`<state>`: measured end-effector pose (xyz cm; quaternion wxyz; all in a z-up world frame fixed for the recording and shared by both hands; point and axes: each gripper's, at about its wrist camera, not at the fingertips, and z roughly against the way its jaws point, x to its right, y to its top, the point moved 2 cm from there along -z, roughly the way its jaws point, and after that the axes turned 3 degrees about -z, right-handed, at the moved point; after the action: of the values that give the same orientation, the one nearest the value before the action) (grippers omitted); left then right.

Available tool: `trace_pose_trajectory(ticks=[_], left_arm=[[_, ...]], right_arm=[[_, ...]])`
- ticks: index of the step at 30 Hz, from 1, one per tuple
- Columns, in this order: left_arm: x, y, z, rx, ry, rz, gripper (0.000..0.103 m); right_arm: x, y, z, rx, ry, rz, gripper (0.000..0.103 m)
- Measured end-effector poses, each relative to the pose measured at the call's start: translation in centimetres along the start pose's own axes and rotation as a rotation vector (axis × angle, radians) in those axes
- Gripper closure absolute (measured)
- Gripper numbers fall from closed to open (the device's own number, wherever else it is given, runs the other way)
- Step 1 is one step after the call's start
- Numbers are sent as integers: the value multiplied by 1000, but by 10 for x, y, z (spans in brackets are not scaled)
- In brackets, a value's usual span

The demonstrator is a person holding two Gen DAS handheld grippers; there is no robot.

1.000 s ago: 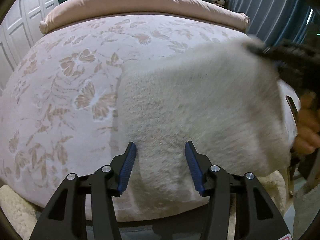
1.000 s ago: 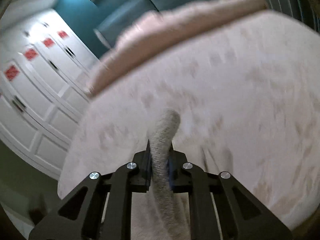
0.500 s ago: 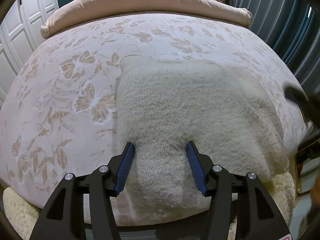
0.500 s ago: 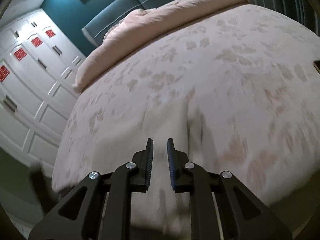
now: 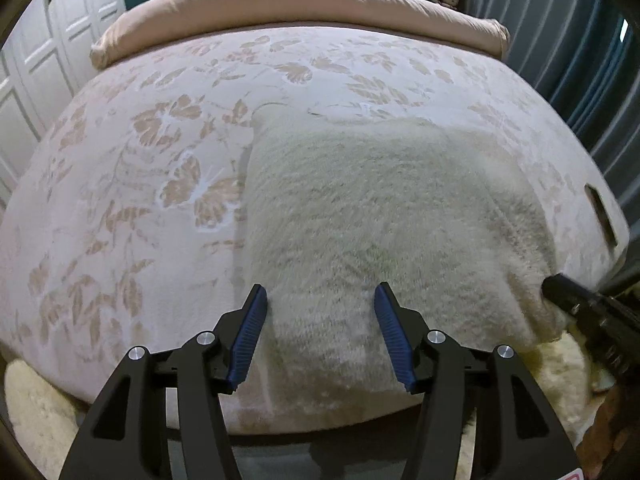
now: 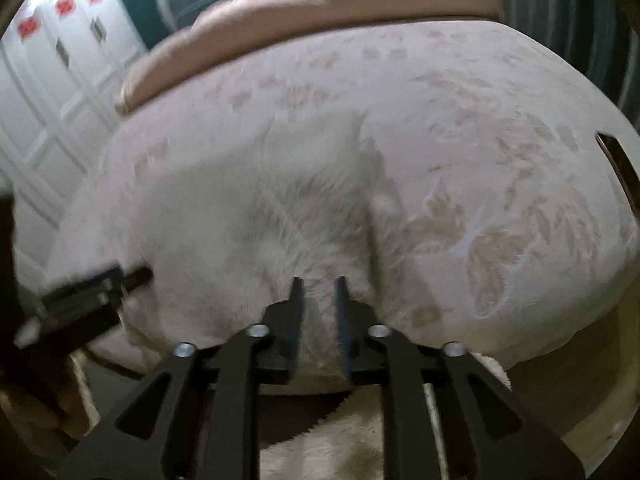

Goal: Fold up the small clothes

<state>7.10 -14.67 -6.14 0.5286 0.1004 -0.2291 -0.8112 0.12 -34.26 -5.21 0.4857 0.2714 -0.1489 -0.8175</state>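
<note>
1. cream knit garment (image 5: 372,220) lies flat on the bed (image 5: 120,200), near its front edge, on the floral bedspread; hem hangs slightly over the edge.
2. left gripper (image 5: 320,332) at 6 o'clock in the left wrist view, jaws apart and opening a little, blue pads (image 5: 248,340) straddling the lower left part of the garment; pads not pressing on the cloth, cannot tell if the tips touch it.
3. right gripper (image 6: 318,312) at 6 o'clock in the right wrist view, jaws apart and opening, knit seen between them near the garment's lower right corner, nothing clamped; this view is blurred.
4. right gripper also shows at 4 o'clock in the left wrist view, tip at the garment's right edge.
5. left gripper shows at 8 o'clock in the right wrist view, with part of a hand (image 6: 36,404) beneath it.
6. pink rolled duvet (image 5: 296,8) at 12 o'clock across the far end of the bed.
7. white cupboard doors (image 5: 48,40) at 10 o'clock, fluffy rug (image 6: 344,440) on the floor at 6 o'clock.
</note>
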Motion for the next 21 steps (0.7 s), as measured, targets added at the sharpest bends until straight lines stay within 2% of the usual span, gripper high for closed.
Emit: trace_pose_trajectory(ticks=[2,4,6,7,8,9,10,11,12,13,15,16,18,19,21], left_arm=[[-5,-2,4,-5,-29,38,48],[-9,-3,4,-16,-42,71,46],[-11,-4,0,-37,-54,97,45],[-11,-4,-1,-43,-53,106,45],[-10,-3,0,-42,-49,107,45],[-9,-2,2,-38,-51,106,45],[-8,0,5,-32,-57,105,45],[-8,1,9,-21,-62,106,45],[-7,3,14,-3,-66,104,45],[-7,5,18,12,-68,101,45],[-6,7,19,25,-69,98,42],[-6,7,17,22,-65,97,40],[-5,4,7,-11,-48,94,40],[-4,2,2,-33,-53,93,40],[-3,-3,-4,-55,-44,79,40]], right_arm=[[14,4,6,26,15,-70,43],[29,8,-2,-7,33,-137,42],[36,10,-23,-94,109,-185,39],[36,10,-33,-119,117,-192,43],[34,11,-37,-126,99,-180,59],[28,14,-37,-125,83,-137,81],[22,19,-28,-97,113,-115,85],[20,24,-18,-54,153,-113,87],[14,32,7,40,235,-102,89],[12,36,21,89,260,-93,89],[18,37,29,132,281,-103,90],[24,35,21,115,266,-109,90],[40,19,-30,-49,114,-95,89],[46,9,-49,-126,92,-105,89],[56,7,-41,-93,183,-194,83]])
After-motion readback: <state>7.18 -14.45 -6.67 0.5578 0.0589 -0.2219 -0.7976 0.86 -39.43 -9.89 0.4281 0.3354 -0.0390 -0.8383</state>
